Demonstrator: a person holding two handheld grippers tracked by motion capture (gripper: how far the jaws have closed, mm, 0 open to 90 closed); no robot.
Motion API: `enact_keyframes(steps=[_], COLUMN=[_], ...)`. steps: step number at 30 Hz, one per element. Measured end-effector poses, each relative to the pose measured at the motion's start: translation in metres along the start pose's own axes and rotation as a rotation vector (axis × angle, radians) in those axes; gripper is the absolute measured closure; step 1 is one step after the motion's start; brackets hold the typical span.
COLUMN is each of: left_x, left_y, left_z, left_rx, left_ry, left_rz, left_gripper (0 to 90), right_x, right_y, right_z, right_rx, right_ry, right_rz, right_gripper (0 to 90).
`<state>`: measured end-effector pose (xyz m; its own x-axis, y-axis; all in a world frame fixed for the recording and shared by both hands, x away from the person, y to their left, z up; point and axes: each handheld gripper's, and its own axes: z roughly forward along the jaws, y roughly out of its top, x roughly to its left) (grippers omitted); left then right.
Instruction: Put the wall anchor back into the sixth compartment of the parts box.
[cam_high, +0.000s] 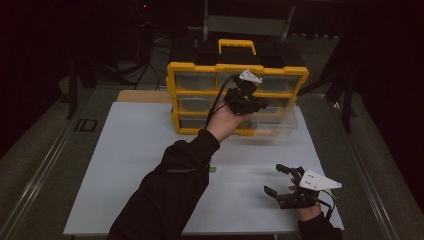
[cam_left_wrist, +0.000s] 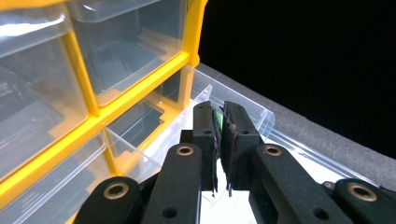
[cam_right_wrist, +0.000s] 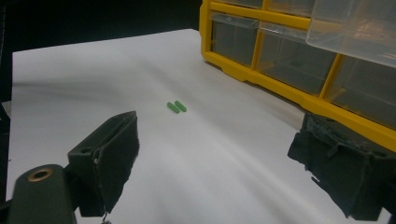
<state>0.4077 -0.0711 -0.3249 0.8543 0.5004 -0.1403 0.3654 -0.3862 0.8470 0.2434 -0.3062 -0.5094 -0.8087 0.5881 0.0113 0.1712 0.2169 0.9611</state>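
Two green pegs (cam_right_wrist: 176, 107) are lying on the white sheet (cam_high: 125, 165) left of centre, near the person's left sleeve (cam_high: 170, 195); in the right gripper view they sit side by side, touching or nearly so, long axes parallel and running diagonally, far-left to near-right in that view. They show as a small green mark (cam_high: 212, 169) in the high view.

Left gripper (cam_high: 243, 100) is hovering at the front of the yellow drawer organizer (cam_high: 195, 70), right-hand column. Its jaws are pressed together on a thin green piece (cam_left_wrist: 217, 122), just a sliver showing between the pads, so can't tell its long axis. The jaws are pointing over a pulled-out clear drawer (cam_left_wrist: 243, 109) at the lower right of the cabinet.

Right gripper (cam_high: 287, 187) is sitting low over the near-right part of the sheet, jaws wide apart, nothing between them, aimed left-and-far toward the pegs and the organizer's base. It's well apart from both pegs and cabinet
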Motion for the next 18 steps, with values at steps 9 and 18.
enact_keyframes(steps=[9,18], left_x=[-0.005,-0.011], left_y=[0.004,0.007], left_z=[0.018,0.032], left_rx=[0.034,0.066], left_ry=[0.014,0.014], left_rz=[-0.027,-0.022], left_gripper=[83.5,83.4], right_x=[0.000,-0.001], right_y=[0.000,0.000], right_z=[0.000,0.000], right_rx=[-0.001,0.000], right_ry=[0.002,0.003], right_rz=[0.002,0.000], right_gripper=[12.6,12.6])
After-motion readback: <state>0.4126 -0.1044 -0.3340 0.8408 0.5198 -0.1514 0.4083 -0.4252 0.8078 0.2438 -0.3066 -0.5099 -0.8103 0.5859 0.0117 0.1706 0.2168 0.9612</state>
